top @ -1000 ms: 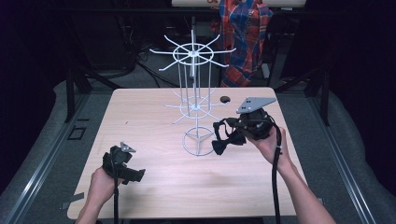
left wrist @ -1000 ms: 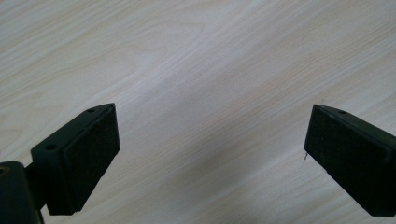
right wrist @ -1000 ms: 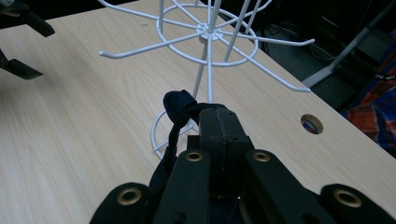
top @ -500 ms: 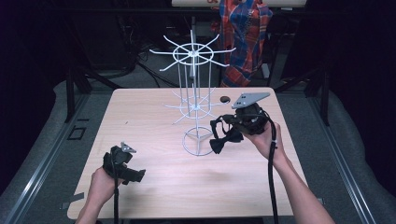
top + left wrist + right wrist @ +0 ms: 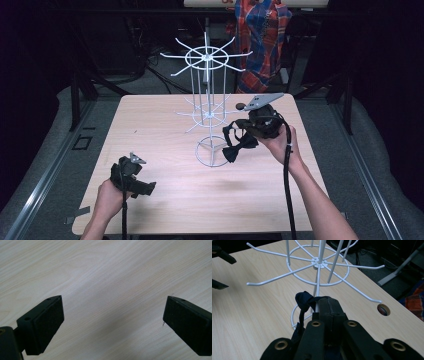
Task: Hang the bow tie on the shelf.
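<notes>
Bow tie: a dark bow tie (image 5: 239, 146) with its strap hung from the right gripper (image 5: 239, 136), just above the tabletop (image 5: 160, 125) and close beside the foot ring of the wire rack (image 5: 212, 151). In the right gripper view a fold of the dark cloth (image 5: 304, 300) bunched at the gripper tips.
Handling (judged): light, soft and limp; likely to sag, swing and twist under its own weight. Not fragile. The fabric looked matt, so slip seemed unlikely.
Where to hold (judged): the strap or the centre knot, leaving a loop free to drop over a hook.
Right gripper: jaws together, clamped on the bow tie; held by the person's right hand (image 5: 280, 145).
Left gripper: (image 5: 137, 186) jaws wide apart with nothing between them, low over bare wood near the front left of the tabletop; pads (image 5: 47, 322) faced the wood grain.
Rack: white, two tiers of thin hooked arms round a central post; upper tier (image 5: 206, 56), lower tier (image 5: 318, 263) directly ahead of the right gripper.
Obstacles (judged): the lower arms and upright rods crowded the approach; the dangling strap could snag on a neighbouring hook.
Other: a round hole (image 5: 383, 309) in the tabletop behind the rack; a plaid shirt (image 5: 262, 35) beyond the table, well apart.
</notes>
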A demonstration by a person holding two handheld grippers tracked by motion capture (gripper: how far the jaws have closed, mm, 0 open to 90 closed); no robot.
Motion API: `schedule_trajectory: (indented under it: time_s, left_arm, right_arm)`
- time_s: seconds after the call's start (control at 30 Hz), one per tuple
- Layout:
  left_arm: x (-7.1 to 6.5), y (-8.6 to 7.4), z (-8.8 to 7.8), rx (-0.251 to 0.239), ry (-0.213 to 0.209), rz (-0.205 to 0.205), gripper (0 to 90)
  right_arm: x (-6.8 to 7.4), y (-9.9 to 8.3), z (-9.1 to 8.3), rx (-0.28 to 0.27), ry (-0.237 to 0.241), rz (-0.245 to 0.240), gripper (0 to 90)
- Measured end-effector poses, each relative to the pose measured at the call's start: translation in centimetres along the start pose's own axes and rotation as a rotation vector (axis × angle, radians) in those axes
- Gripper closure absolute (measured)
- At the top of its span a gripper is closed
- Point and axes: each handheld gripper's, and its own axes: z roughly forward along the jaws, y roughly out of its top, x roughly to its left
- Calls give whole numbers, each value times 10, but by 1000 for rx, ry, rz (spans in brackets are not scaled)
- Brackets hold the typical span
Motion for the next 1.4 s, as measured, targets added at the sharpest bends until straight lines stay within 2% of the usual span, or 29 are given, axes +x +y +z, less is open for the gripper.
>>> schedule_trajectory:
  time_s: [0.7, 0.83, 1.2, 1.4]
  left_arm:
    - [-1, 0, 1, 5, -7, 6, 35]
    - [-1, 0, 1, 7, -9, 7, 35]
    - [-2, 0, 1, 6, -8, 11, 35]
    - [-3, 0, 1, 5, -9, 13, 35]
  right_arm:
    - [-2, 13, 25, 39, 7, -11, 896]
    - [-3, 13, 25, 47, 8, -15, 840]
    - [-7, 11, 18, 41, 16, -5, 802]
    - [-9, 10, 10, 45, 16, -9, 730]
